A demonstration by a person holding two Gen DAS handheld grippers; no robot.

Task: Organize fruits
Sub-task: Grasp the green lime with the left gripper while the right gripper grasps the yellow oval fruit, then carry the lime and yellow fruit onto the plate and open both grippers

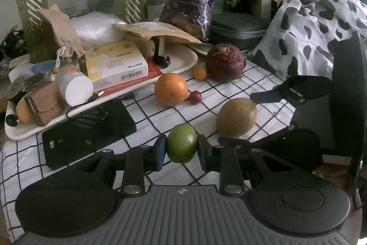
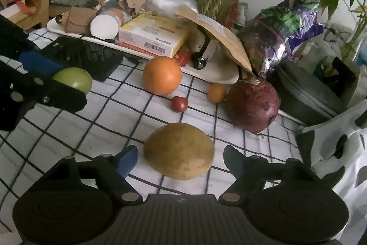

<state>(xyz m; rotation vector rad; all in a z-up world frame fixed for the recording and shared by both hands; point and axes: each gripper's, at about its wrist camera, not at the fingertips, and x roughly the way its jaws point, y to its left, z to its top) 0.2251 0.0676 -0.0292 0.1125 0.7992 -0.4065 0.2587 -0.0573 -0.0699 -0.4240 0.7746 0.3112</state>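
While the left hand-held gripper (image 1: pixel 182 150) clamps the green fruit (image 1: pixel 182 143), the right hand-held gripper (image 2: pixel 180 159) gapes.

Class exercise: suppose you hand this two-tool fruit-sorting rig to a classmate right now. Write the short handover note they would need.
Left tool: shut on the green fruit, blue pads on both its sides.
Right tool: open, fingers either side of the tan fruit, not yet touching it; that fruit lies on the checked cloth.
On the cloth and untouched: large orange, small red fruit, small orange fruit, wrinkled purple-red fruit.
Done: green fruit gripped.
Left: place it, grip the tan fruit, then sort the other four. No sorting spot is evident.
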